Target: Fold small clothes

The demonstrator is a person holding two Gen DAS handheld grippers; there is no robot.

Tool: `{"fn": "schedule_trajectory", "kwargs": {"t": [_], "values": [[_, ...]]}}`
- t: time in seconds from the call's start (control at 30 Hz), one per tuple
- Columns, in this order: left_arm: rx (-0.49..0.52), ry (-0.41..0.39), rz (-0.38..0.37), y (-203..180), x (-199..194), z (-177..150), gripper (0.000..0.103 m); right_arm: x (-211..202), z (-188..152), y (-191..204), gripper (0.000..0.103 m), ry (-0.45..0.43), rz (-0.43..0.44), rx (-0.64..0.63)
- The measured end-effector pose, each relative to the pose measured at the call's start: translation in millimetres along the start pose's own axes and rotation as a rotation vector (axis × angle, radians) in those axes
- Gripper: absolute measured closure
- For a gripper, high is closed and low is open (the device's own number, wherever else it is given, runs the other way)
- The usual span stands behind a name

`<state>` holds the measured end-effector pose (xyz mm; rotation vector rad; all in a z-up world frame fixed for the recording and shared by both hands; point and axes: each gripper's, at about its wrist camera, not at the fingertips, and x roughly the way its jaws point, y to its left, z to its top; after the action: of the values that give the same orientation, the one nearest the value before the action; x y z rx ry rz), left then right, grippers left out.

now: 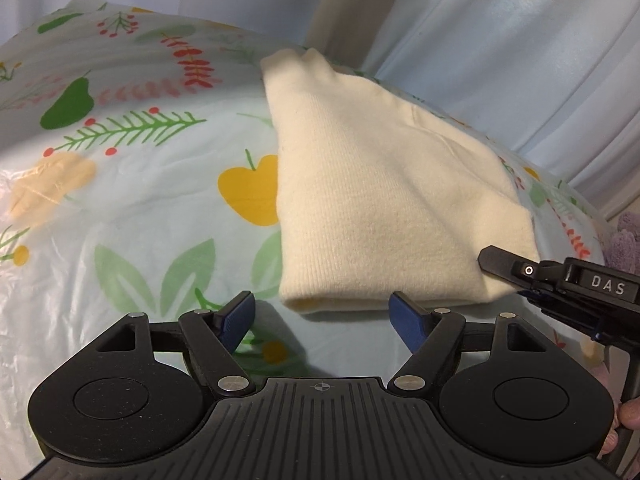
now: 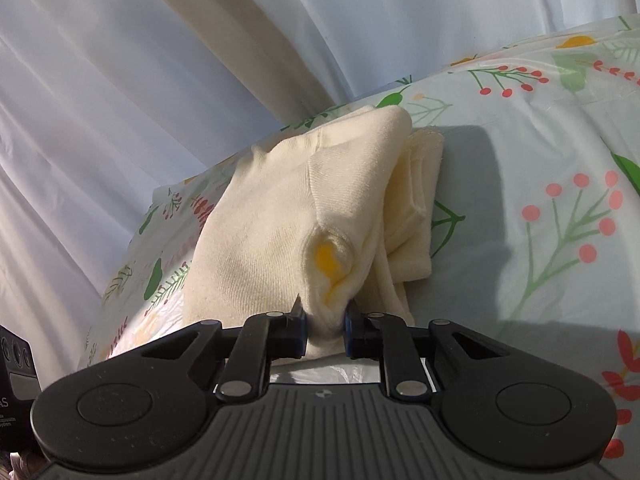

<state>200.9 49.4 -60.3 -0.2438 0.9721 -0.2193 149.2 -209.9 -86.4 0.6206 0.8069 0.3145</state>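
Observation:
A cream knitted garment (image 1: 380, 200) lies folded on a floral plastic table cover (image 1: 120, 208). My left gripper (image 1: 322, 318) is open and empty, its blue pads just short of the garment's near folded edge. My right gripper (image 2: 325, 330) is shut on a bunched corner of the same garment (image 2: 280, 216), and the cloth is pinched between its pads. In the left wrist view the right gripper (image 1: 560, 284) reaches in from the right at the garment's near right corner.
White and beige curtains (image 1: 500, 40) hang behind the table. The table edge runs close behind the garment (image 2: 188, 188). A purple fluffy item (image 1: 624, 240) shows at the far right. Bare floral cover spreads to the left (image 1: 100, 140).

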Motion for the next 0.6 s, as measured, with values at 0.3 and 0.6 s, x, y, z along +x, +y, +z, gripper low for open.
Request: {"fn": "schedule_trajectory", "kwargs": {"t": [0.3, 0.6], "values": [[-0.011, 0.002, 0.059, 3.5, 1.6, 8.2, 0.024, -4.8, -0.6, -26.2, 0.090, -0.010, 0.021, 0.183], [-0.042, -0.086, 0.068, 16.3, -17.6, 16.7, 0.026, -1.9, -3.9, -22.7, 0.090, -0.001, 0.082, 0.217]]}}
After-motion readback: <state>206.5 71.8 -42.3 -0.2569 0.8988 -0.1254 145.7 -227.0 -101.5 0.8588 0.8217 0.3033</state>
